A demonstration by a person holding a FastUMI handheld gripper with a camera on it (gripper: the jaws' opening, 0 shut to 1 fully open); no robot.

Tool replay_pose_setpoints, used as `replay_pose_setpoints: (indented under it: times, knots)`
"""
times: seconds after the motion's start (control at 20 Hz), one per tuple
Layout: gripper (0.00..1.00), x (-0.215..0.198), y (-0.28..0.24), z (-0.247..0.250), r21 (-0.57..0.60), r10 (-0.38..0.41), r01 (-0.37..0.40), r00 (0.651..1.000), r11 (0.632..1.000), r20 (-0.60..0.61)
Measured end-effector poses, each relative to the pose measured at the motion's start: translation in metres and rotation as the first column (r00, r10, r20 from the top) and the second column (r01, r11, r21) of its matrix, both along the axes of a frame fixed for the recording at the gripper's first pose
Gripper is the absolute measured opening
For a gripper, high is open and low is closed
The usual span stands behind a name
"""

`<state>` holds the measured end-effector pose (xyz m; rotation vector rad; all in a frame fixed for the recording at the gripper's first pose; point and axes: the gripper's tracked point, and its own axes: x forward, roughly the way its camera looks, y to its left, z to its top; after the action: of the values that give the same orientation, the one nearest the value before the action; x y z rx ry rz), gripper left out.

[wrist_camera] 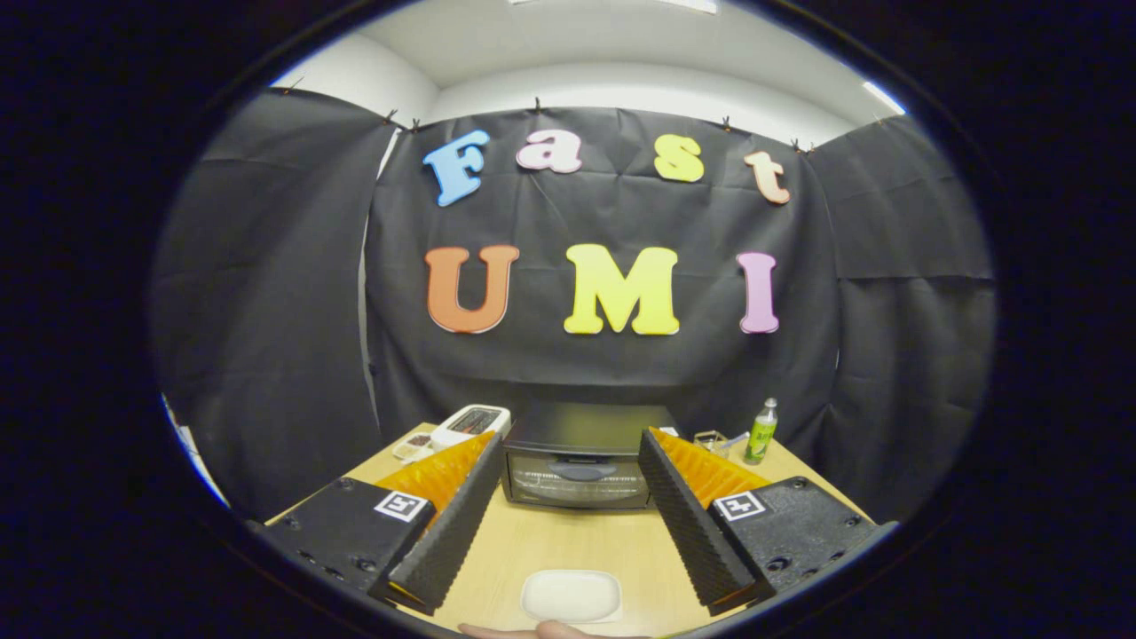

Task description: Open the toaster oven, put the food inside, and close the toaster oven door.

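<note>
A handheld gripper (568, 444) hangs with fingers spread wide and empty above a wooden table (568, 541). The toaster oven (581, 461), door closed, sits between and beyond the fingertips; a white dish (571, 595) lies nearer, between the fingers.

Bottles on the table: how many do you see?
1. A green bottle stands upright beyond the open gripper's fingers, off to the toaster oven's side. Others may hide behind the oven.
</note>
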<state>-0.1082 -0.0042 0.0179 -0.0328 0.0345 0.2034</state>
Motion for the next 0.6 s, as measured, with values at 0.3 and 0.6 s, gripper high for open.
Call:
replay_pose_setpoints:
  times: [0.3, 0.6]
  knots:
    - [1.00, -0.010, -0.053, -0.061, 0.034, -0.046, 0.047, 0.999, 0.998, -0.024]
    - [1.00, 0.004, -0.080, -0.088, 0.055, -0.094, 0.101, 0.989, 0.993, -0.111]
